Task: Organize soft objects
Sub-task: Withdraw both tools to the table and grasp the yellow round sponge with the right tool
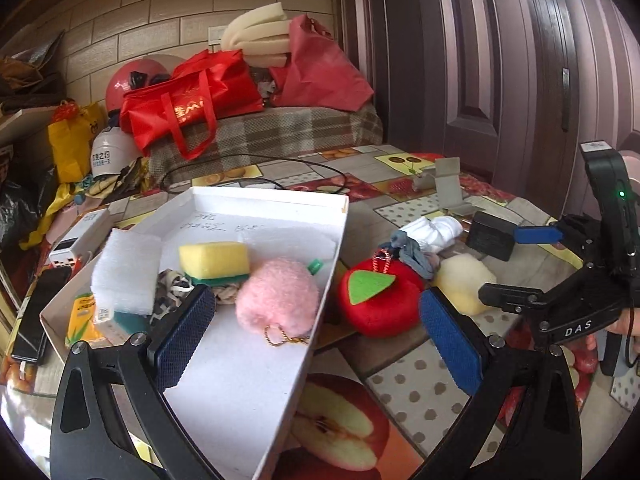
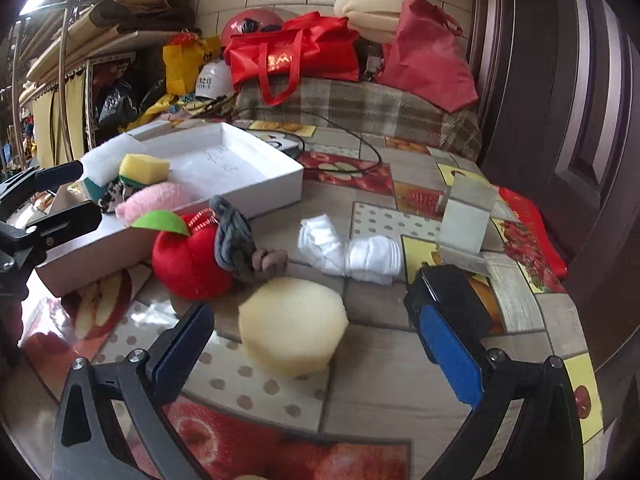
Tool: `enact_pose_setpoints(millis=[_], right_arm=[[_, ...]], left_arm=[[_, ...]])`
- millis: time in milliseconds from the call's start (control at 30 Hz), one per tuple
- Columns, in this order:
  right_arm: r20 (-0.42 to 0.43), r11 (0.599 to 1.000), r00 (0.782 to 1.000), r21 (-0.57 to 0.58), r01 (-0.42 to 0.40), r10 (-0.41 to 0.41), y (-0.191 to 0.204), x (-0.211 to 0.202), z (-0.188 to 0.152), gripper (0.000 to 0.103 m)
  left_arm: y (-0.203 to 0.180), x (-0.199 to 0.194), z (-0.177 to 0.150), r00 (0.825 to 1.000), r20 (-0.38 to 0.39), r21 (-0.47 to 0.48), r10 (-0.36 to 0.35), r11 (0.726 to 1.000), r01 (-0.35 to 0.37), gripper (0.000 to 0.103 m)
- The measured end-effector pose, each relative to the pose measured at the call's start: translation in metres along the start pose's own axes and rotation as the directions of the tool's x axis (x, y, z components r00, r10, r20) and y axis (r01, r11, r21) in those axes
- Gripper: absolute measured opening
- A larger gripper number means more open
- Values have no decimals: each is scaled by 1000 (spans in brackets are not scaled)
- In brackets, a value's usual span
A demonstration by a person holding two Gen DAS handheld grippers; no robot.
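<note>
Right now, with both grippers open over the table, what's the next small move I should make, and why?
Probably ease the right gripper forward and close on the pale foam block. It sits on the tablecloth between the open jaws, outside the white box, which already holds the pink plush and the yellow sponge.

Your left gripper (image 1: 316, 332) is hovering open over the white box (image 1: 256, 380); inside are lying a pink pompom (image 1: 276, 300) and yellow sponge (image 1: 214, 258); a red plush apple (image 1: 378, 300) is sitting outside.
</note>
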State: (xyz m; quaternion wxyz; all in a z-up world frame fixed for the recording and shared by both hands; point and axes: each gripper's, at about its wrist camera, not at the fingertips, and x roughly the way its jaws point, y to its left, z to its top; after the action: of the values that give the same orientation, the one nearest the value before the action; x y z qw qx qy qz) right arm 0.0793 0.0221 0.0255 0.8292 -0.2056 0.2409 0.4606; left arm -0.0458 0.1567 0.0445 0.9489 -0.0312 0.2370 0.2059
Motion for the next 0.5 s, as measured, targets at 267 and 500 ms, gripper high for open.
enact_pose_setpoints(millis=[267, 500], right_arm=[[-191, 994, 977, -40, -99, 89, 11, 35, -6, 92], [-181, 990, 975, 74, -118, 130, -5, 38, -3, 62]], left_arm=[[-24, 16, 3, 996, -75, 61, -53, 996, 58, 103], [-34, 28, 9, 993, -94, 57, -68, 996, 73, 103]])
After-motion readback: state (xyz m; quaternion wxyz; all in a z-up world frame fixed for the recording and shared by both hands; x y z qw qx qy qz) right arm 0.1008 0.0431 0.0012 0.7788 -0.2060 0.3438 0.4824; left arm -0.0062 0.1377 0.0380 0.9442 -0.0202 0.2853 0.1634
